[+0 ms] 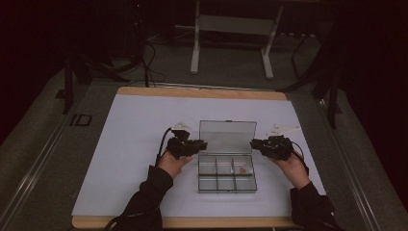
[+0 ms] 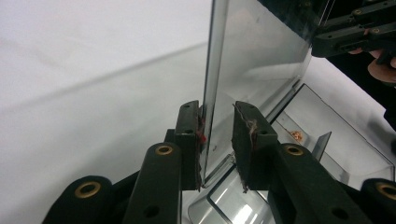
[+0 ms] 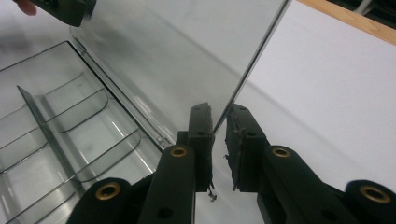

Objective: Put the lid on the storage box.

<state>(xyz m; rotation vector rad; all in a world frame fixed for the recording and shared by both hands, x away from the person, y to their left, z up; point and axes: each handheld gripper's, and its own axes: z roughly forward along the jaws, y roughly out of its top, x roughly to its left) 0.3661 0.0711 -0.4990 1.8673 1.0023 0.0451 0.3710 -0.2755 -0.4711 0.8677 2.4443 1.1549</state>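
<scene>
A clear plastic compartment box [image 1: 226, 183] lies open on the white sheet, its lid [image 1: 227, 136] standing upright at the back. My left gripper [image 1: 202, 144] holds the lid's left edge, and in the left gripper view [image 2: 218, 135] the lid [image 2: 261, 60] stands between the pads with the left pad against it. My right gripper [image 1: 254, 143] is at the lid's right edge, and in the right gripper view [image 3: 219, 140] the pads close narrowly around the lid [image 3: 187, 51]. A small reddish-brown item [image 1: 243, 169] [image 2: 296, 135] lies in the back right compartment.
The white sheet [image 1: 134, 144] covers a wooden board [image 1: 202, 92] on a dark table. A white metal frame [image 1: 231, 29] stands on the floor beyond. Box dividers [image 3: 51, 130] show beside the right gripper.
</scene>
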